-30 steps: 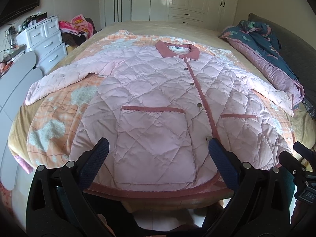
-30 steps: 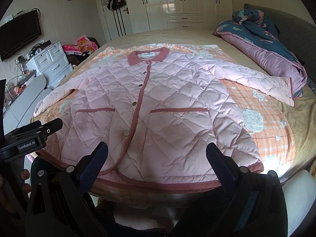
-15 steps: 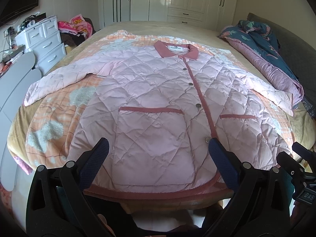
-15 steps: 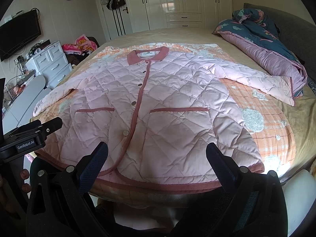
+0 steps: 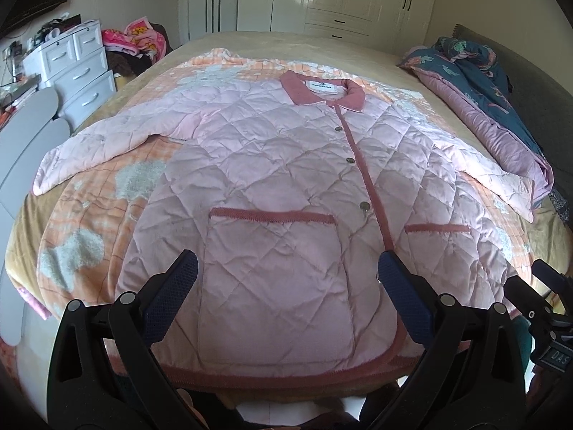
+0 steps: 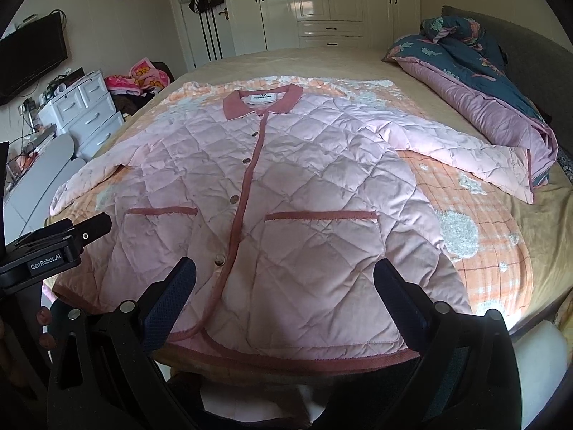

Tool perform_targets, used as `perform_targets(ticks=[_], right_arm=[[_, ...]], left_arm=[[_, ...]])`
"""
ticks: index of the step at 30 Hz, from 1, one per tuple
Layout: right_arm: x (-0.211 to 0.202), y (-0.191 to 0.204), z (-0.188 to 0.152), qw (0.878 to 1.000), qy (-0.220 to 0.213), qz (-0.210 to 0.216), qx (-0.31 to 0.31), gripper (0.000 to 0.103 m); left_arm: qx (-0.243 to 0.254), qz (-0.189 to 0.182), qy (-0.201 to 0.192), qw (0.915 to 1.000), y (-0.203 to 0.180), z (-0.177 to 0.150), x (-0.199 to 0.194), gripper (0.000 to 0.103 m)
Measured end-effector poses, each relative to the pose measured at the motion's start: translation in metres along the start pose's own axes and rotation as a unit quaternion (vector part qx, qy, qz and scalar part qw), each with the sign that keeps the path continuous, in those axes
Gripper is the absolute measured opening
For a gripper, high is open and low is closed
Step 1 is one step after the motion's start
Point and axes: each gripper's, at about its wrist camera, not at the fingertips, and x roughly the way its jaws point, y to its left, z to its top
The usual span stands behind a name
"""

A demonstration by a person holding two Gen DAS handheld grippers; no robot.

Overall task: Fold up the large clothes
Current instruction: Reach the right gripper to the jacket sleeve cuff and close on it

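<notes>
A pink quilted jacket (image 5: 279,186) with a dark pink collar, placket, pocket trims and hem lies flat and face up on the bed, buttoned, both sleeves spread out to the sides; it also shows in the right wrist view (image 6: 286,197). My left gripper (image 5: 286,279) is open and empty, just above the hem over the left pocket. My right gripper (image 6: 283,283) is open and empty, above the hem over the right pocket. The right gripper's body shows at the right edge of the left wrist view (image 5: 544,304), and the left gripper's body at the left edge of the right wrist view (image 6: 53,251).
The jacket rests on an orange checked blanket (image 5: 89,222) over a tan bed (image 6: 322,61). A rolled blue and purple quilt (image 6: 483,82) lies along the bed's right side. White drawers (image 5: 75,68) and a clothes pile stand left; wardrobes (image 6: 340,0) stand behind.
Both grippers have shifted very slightly; the jacket has not moved and both grippers stay open.
</notes>
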Motion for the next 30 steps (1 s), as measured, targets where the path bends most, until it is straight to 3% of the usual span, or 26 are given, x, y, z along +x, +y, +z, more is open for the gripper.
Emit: perform_targets(ticks=[15,30], right_arm=[[0.043,-0.006,0.060,1.000,0.000,-0.007,0.006,0.099],[0.093,-0.017,0.120,1.000,-0.002,-0.003,0.017,0.099]], left_arm=[[-0.022,-0.002,0.008,0.9997,0.004,0.058,0.039,0.095],[-0.017,-0.013,0.021,0.9996,-0.017,0.112,0.088,0.095]])
